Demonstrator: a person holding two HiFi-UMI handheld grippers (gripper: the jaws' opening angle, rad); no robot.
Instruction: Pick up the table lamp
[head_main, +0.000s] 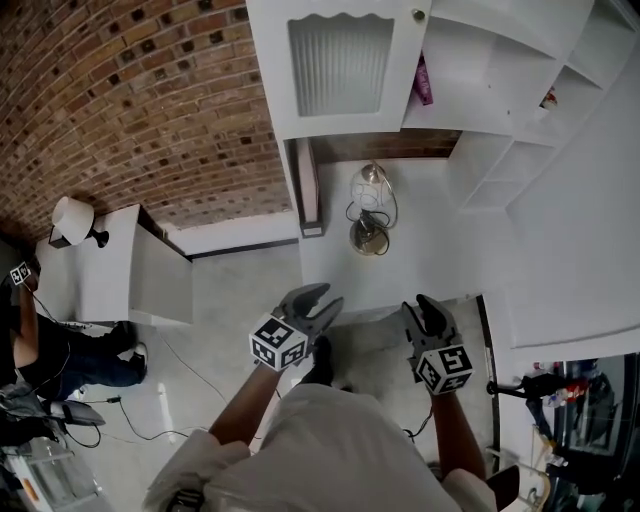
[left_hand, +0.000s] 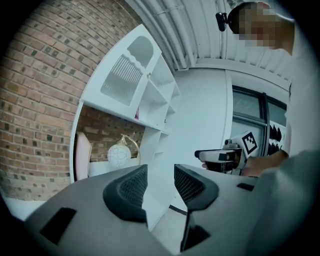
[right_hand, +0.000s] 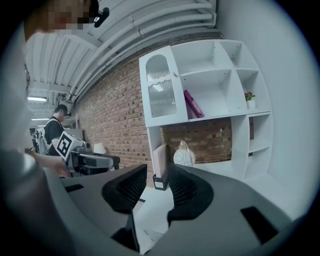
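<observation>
jaws of left gripper (head_main: 320, 299) and right gripper (head_main: 422, 306) stand spread, empty, facing the upright table lamp (head_main: 371, 205).

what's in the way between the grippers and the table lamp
Nothing visible. The table lamp stands on the white desk, with bare desktop between it and the open left gripper and right gripper. A file holder stands to the lamp's left, off the path.

Bright, cool, even light with soft shadows; the white desk (head_main: 430, 250) beyond the left gripper (head_main: 325, 298) nearly washes out, and both gripper views bulge, black at the corners.
</observation>
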